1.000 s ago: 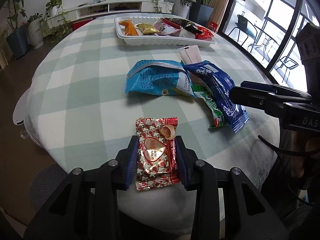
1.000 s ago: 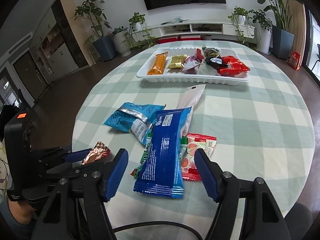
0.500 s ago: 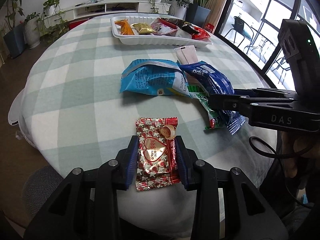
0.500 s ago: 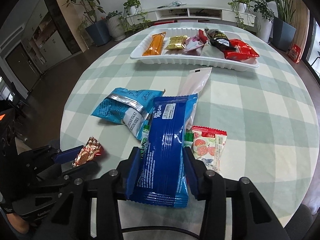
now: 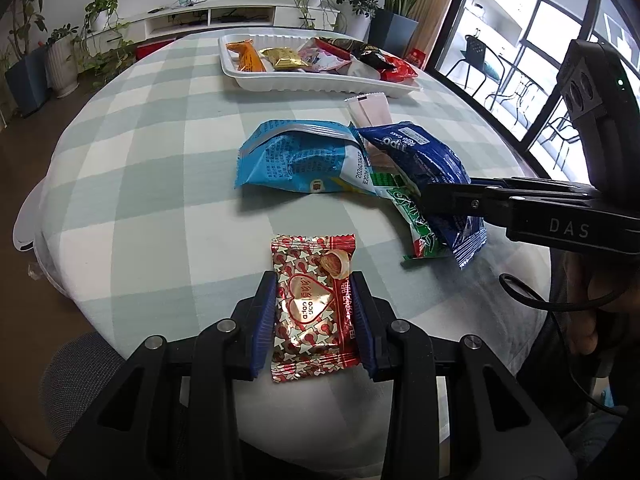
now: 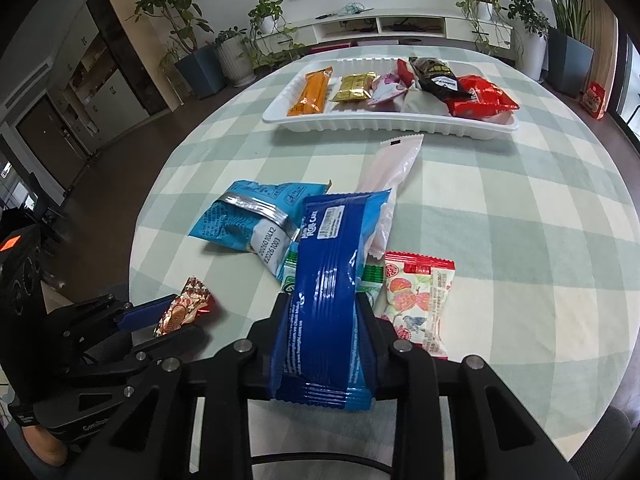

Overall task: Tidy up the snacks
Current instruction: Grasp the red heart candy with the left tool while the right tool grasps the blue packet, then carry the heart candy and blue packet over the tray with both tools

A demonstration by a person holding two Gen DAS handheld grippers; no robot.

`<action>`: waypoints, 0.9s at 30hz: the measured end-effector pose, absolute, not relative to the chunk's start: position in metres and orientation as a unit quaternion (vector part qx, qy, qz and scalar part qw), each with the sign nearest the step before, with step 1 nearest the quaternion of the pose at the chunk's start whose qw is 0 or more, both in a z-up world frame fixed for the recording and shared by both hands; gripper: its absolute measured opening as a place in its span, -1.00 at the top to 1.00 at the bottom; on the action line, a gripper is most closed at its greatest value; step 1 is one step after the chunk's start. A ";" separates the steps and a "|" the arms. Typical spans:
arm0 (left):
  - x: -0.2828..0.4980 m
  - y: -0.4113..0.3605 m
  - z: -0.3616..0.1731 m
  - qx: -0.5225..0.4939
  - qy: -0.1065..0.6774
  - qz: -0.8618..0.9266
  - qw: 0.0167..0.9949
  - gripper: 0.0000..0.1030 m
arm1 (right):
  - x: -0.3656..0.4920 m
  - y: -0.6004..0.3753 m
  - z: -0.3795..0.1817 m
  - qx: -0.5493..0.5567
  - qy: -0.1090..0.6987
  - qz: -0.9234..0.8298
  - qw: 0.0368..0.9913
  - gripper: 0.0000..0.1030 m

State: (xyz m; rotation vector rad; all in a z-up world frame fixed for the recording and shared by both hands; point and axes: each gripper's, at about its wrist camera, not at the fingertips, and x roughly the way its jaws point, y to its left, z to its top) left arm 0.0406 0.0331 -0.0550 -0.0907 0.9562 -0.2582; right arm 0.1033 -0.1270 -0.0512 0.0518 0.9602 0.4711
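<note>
We've got the long dark-blue foil roll-cake packet (image 6: 326, 300) between the right gripper (image 6: 322, 320) pads, jaws closing on it, near table edge. Left gripper (image 5: 314, 320) is clamped on the red heart-print candy wrapper (image 5: 312, 304). Worry: the green sachet (image 5: 412, 216) under the blue one could drag along toward the white plastic tray (image 6: 384, 124).

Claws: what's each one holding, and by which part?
Left claw: red heart-print candy packet, by its long sides. Right claw, closing: dark blue roll-cake packet, across its near half.
</note>
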 end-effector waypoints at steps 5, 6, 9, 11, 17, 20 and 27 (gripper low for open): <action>0.040 0.035 -0.052 -0.054 0.455 -0.129 0.879 0.35 | 0.099 -0.134 -0.044 0.041 0.449 0.224 0.864 0.37; 0.040 0.036 -0.052 -0.057 0.453 -0.132 0.880 0.35 | 0.099 -0.135 -0.042 0.046 0.447 0.224 0.865 0.37; 0.039 0.037 -0.048 -0.063 0.450 -0.136 0.880 0.35 | 0.095 -0.142 -0.037 0.060 0.441 0.224 0.867 0.37; 0.039 0.038 -0.046 -0.067 0.448 -0.137 0.881 0.35 | 0.094 -0.148 -0.034 0.075 0.439 0.227 0.866 0.37; 0.040 0.041 -0.041 -0.084 0.443 -0.140 0.881 0.35 | 0.093 -0.161 -0.028 0.092 0.433 0.225 0.868 0.37; 0.040 0.043 -0.037 -0.093 0.440 -0.142 0.882 0.35 | 0.094 -0.168 -0.030 0.104 0.435 0.224 0.866 0.37; 0.049 0.053 -0.023 -0.121 0.428 -0.149 0.883 0.35 | 0.101 -0.190 -0.023 0.121 0.425 0.208 0.873 0.37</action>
